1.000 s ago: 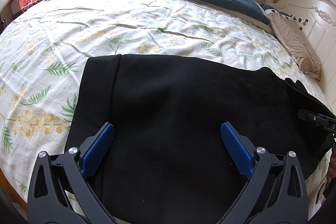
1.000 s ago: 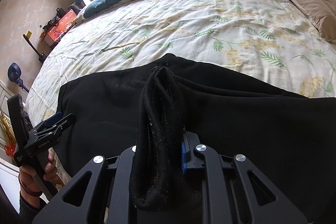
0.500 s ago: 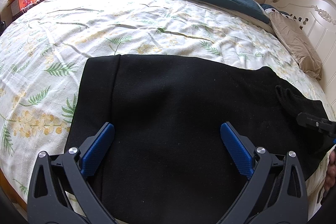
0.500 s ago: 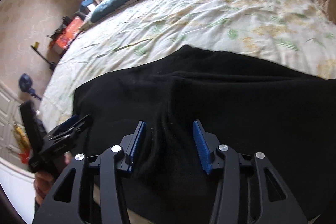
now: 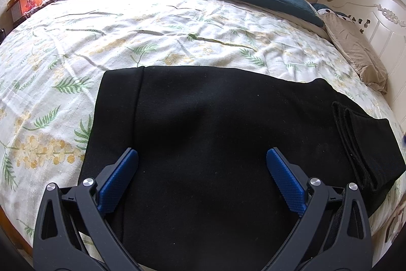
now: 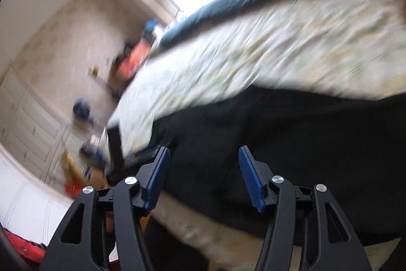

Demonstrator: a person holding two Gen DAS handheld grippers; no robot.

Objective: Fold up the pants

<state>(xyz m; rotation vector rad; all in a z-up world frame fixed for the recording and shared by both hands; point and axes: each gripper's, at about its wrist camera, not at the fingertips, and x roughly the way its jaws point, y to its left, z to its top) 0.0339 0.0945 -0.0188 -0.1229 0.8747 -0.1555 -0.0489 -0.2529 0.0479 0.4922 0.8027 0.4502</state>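
Pants [image 5: 215, 133] flat on bedspread [image 5: 152, 29], left gripper [image 5: 201, 156] fingers spread, right gripper [image 6: 201, 156] fingers opening, empty

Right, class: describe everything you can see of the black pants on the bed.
The black pants look like thick, matte, slightly linty knit fabric. They lie flat across the near part of the floral bedsheet, already folded into a broad band. One straight end lies at the left in the left wrist view, with a seam running alongside it; at the right, stacked folded edges show. Neither gripper holds them: the left gripper hovers open above, and the right gripper's jaws are opening with nothing between them.
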